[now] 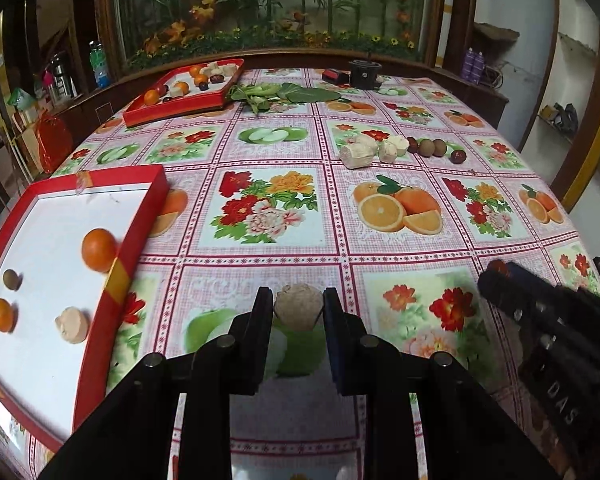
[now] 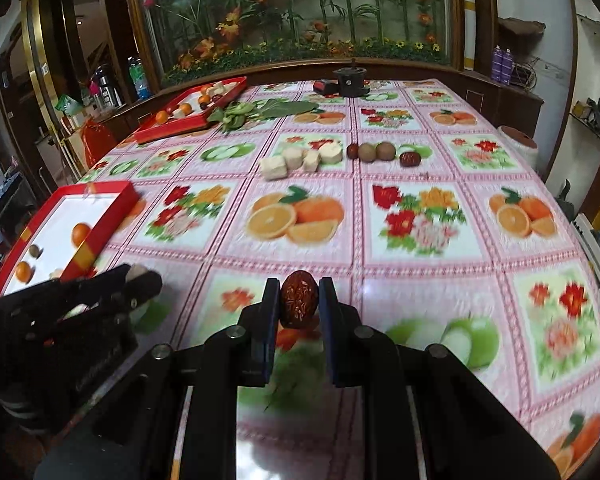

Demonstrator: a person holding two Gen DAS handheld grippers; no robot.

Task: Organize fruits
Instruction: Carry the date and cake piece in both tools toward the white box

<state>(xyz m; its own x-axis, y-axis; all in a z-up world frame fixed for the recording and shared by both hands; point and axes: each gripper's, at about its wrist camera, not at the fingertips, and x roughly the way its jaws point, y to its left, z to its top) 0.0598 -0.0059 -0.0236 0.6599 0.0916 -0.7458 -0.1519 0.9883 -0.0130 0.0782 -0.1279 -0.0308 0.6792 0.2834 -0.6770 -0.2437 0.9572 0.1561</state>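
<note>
My left gripper [image 1: 299, 307] is shut on a pale beige fruit chunk [image 1: 299, 305], held above the tablecloth just right of the near red tray [image 1: 116, 280]. That tray holds two oranges [image 1: 99, 249], a small brown fruit [image 1: 12, 279] and a beige chunk [image 1: 72, 325]. My right gripper [image 2: 299, 300] is shut on a wrinkled red date [image 2: 299, 299]; it also shows at the right edge as the right gripper [image 1: 496, 280]. More beige chunks [image 2: 296, 160], brown round fruits [image 2: 376, 152] and red dates [image 2: 410, 159] lie mid-table.
A second red tray [image 1: 180, 106] with several fruits stands at the far left by leafy greens [image 1: 284, 92]. A black device [image 1: 365, 73] sits at the far edge. The table carries a fruit-and-flower printed cloth [image 1: 400, 208].
</note>
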